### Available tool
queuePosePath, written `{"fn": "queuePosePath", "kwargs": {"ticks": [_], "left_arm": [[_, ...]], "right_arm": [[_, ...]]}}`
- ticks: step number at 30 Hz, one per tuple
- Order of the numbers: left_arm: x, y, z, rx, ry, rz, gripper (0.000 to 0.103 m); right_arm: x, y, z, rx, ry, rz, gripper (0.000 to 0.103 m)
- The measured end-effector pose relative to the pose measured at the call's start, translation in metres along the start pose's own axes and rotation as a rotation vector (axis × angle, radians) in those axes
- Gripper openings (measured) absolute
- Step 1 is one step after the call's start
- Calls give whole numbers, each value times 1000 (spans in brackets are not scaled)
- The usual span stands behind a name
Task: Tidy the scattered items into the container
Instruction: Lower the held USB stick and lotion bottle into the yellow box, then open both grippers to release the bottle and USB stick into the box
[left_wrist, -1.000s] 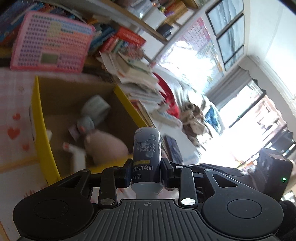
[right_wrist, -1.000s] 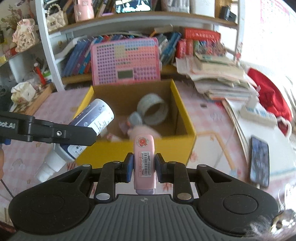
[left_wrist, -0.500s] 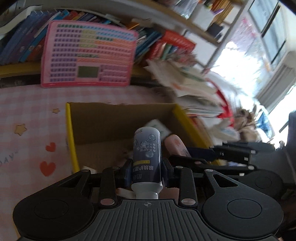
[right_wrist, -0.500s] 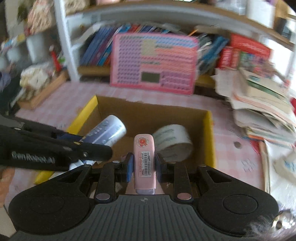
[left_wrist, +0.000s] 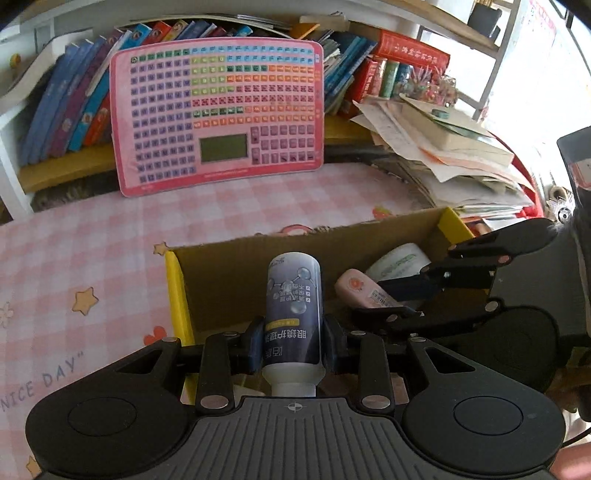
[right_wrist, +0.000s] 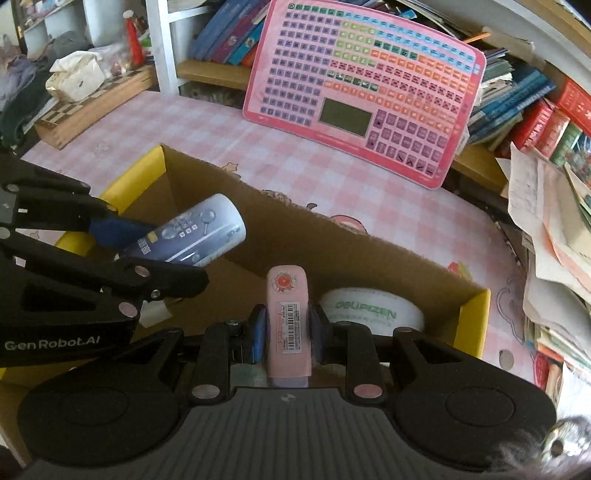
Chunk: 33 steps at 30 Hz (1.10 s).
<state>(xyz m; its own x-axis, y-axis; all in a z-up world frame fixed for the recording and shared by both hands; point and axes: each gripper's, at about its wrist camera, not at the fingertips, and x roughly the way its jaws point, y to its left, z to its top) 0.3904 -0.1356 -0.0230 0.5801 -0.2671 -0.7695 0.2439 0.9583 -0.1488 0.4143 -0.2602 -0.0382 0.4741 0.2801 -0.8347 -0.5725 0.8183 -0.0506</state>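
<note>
My left gripper (left_wrist: 293, 343) is shut on a dark blue spray bottle (left_wrist: 293, 310) with a white cap end, held over the left part of the yellow cardboard box (left_wrist: 173, 280). My right gripper (right_wrist: 287, 334) is shut on a small pink bottle (right_wrist: 288, 314) with a barcode label, held over the box (right_wrist: 472, 325) beside a white tape roll (right_wrist: 369, 312) that lies inside. The left wrist view shows the pink bottle (left_wrist: 364, 290) and the tape roll (left_wrist: 397, 260) to the right. In the right wrist view the spray bottle (right_wrist: 195, 232) pokes in from the left.
A pink toy keyboard tablet (left_wrist: 218, 114) leans against a bookshelf (left_wrist: 66, 110) behind the box. A messy stack of papers and books (left_wrist: 443, 147) sits at the right. A wooden chessboard box (right_wrist: 88, 107) lies at the far left on the pink checked tablecloth (left_wrist: 92, 240).
Both grippers have swung over the box and tipped downward, each keeping its bottle. They now sit close side by side above the box's inside.
</note>
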Motion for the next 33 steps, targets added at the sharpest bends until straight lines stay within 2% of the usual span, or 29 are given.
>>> {"fn": "queuePosePath", "kwargs": {"ticks": [7, 9, 13, 16, 18, 25, 33], "left_arm": [[1, -4, 2, -8, -22, 43, 33], [-1, -3, 2, -4, -30, 68, 39], [-11, 0, -1, -17, -57, 82, 48], [-20, 1, -3, -35, -74, 72, 52], [-27, 0, -6, -41, -90, 82, 62], [-57, -2, -21, -53, -156, 42, 73], [-109, -12, -47, -2, -270, 31, 85]], "right_arm": [[5, -3, -1, 11, -14, 14, 26], [3, -4, -1, 25, -23, 18, 28], [-8, -6, -2, 39, -56, 13, 40], [-16, -8, -4, 57, -77, 5, 51], [-23, -8, -7, 75, -89, 8, 52], [-58, 0, -23, 125, -156, -5, 62], [-111, 17, -48, 213, -263, -72, 68]]}}
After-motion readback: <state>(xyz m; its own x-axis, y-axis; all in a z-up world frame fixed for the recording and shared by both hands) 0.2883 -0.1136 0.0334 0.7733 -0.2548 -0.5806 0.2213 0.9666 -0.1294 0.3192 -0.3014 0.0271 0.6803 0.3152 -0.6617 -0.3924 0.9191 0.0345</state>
